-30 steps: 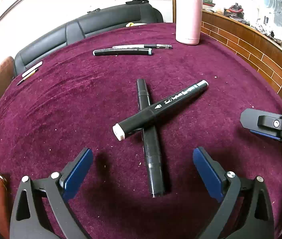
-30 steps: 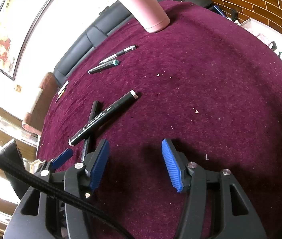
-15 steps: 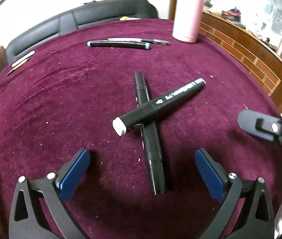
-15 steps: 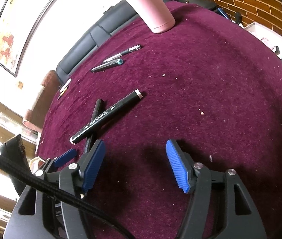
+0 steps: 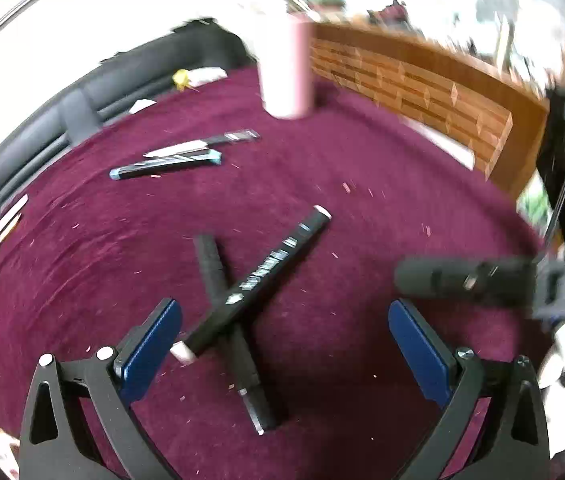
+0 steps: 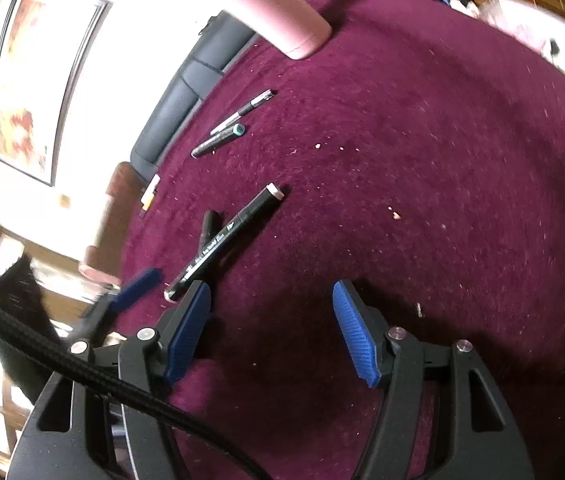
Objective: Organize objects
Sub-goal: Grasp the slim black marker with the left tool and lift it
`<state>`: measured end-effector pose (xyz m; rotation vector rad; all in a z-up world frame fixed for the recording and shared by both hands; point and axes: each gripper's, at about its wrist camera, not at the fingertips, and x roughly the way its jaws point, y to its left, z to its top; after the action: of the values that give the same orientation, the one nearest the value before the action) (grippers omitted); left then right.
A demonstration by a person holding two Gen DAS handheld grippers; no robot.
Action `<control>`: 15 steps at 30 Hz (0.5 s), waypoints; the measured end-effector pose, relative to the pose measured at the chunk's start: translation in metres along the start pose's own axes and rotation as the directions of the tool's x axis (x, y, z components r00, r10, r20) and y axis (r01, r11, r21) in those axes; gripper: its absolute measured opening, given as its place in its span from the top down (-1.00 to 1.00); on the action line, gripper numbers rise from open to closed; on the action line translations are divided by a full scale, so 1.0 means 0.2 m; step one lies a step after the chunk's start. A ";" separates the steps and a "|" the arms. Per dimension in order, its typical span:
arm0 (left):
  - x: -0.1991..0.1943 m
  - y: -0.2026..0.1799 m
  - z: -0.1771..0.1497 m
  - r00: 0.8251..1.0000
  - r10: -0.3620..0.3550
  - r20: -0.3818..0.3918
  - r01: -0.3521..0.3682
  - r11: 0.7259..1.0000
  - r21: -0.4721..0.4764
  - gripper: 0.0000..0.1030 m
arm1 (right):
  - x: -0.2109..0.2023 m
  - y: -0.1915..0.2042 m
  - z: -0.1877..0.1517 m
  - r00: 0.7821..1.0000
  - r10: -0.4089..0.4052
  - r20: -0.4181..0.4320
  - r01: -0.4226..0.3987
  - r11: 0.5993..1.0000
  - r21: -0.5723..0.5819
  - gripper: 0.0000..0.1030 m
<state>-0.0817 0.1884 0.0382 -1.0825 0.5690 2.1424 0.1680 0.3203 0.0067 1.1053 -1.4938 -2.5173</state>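
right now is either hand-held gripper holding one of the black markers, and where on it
Nothing is held. The left hand-held gripper stands open around the crossed black markers, pads clear; the right hand-held gripper is open over bare maroon cloth.

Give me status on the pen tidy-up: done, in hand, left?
Done: nothing clearly; two slim pens lie side by side near the pink bottle. In hand: nothing; left gripper and right gripper are open and empty. Left: the two crossed black markers on the cloth.

I see a maroon tabletop [image 5: 362, 168] carrying two crossed black markers [image 5: 258, 276], two pens [image 5: 166, 164] and a pink bottle [image 5: 286, 72].
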 end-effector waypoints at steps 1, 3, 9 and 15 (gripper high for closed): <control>0.02 -0.01 0.01 1.000 -0.020 -0.024 0.020 1.000 0.009 -0.94 | 0.00 -0.01 0.01 1.000 0.013 -0.002 -0.013 1.000 0.015 -0.22; 0.03 -0.07 0.01 0.997 -0.065 -0.048 0.067 0.996 0.057 -0.94 | -0.01 -0.02 0.01 1.000 0.018 -0.006 -0.018 1.000 0.024 -0.21; -0.11 -0.15 0.02 0.967 -0.252 -0.043 0.254 0.966 0.054 -0.91 | -0.02 -0.03 0.03 1.000 0.013 0.002 -0.013 0.998 0.061 -0.22; -0.02 -0.10 0.05 0.982 -0.185 -0.041 0.184 0.983 -0.024 -0.91 | -0.11 -0.04 0.05 0.995 -0.002 0.104 -0.005 0.998 0.070 -0.22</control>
<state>-0.0709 0.2058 0.0461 -1.1480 0.4488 1.9724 0.1813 0.3401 0.0168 0.9948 -1.6191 -2.5773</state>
